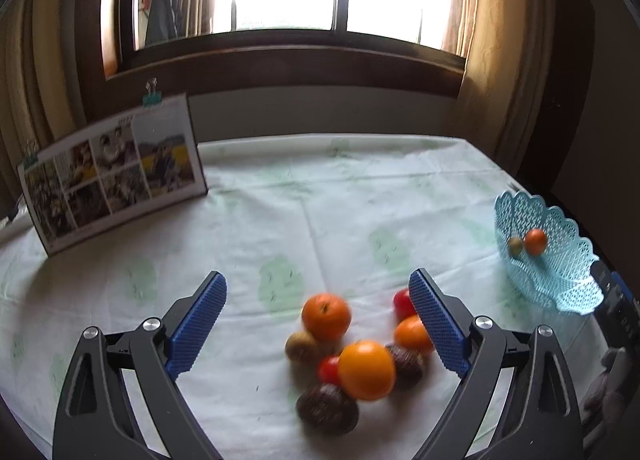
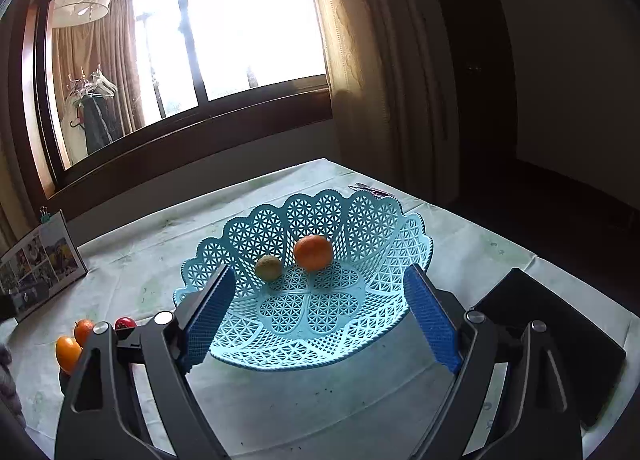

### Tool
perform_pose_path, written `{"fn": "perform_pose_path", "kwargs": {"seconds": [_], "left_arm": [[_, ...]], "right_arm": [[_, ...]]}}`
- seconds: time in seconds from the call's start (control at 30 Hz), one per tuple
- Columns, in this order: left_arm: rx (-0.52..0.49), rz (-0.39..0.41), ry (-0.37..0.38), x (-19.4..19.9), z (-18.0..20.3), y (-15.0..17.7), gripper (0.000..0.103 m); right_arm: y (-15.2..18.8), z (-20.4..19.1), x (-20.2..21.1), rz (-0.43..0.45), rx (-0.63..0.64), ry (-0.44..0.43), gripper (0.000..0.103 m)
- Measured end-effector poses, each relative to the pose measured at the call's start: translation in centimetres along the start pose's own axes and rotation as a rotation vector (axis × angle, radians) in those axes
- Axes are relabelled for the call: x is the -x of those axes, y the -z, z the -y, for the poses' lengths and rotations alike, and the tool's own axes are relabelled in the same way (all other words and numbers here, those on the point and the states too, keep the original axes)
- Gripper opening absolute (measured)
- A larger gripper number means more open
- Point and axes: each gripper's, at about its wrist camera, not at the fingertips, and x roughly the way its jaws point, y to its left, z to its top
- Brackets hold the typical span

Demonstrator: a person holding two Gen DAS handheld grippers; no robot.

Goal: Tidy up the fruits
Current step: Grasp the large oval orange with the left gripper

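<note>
Fruit pile (image 1: 352, 356) and blue basket (image 2: 304, 300) are shown on a table.
Both the left gripper (image 1: 318, 324) and the right gripper (image 2: 320, 312) are spread wide, empty; the basket is tilted toward the lens.

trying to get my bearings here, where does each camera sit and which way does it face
Left wrist: rides the left gripper, tilted down at the fruit pile on the table, window behind; its own open blue fingers show.
Right wrist: rides the right gripper, facing the basket with an orange and a greenish fruit inside; its open fingers flank the basket.
Shared: basket, pile, photo board, window.
</note>
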Motion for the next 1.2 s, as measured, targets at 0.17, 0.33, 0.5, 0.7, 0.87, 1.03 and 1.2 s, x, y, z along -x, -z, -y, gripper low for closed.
{"fn": "perform_pose_path", "kwargs": {"seconds": [0.17, 0.33, 0.5, 0.7, 0.87, 1.03, 1.2], "left_arm": [[-0.008, -0.036, 0.005, -0.1, -0.3, 2.1, 0.092], [-0.026, -0.084, 0.024, -0.7, 0.4, 3.6, 0.087], [-0.042, -0.103, 0.035, -1.4, 1.0, 3.9, 0.072], [-0.035, -0.123, 0.077, -2.0, 1.4, 3.9, 0.051], [-0.068, -0.121, 0.11, -1.5, 2.2, 4.0, 0.038], [-0.036, -0.102, 0.098, -0.5, 1.3, 3.7, 0.037], [0.009, -0.051, 0.055, 1.3, -0.4, 2.8, 0.037]], "right_arm": [[0.0, -0.1, -0.1, -0.004, 0.008, 0.001, 0.087], [0.0, -0.1, -0.3, -0.01, 0.007, 0.003, 0.087], [0.0, -0.1, -0.5, -0.017, 0.008, 0.005, 0.087], [0.0, -0.2, -0.6, -0.015, 0.015, 0.003, 0.087], [0.0, -0.2, -0.5, -0.014, 0.014, 0.005, 0.087], [0.1, -0.4, -0.2, 0.004, 0.021, 0.008, 0.087], [0.1, -1.4, 0.5, 0.038, 0.072, 0.011, 0.087]]}}
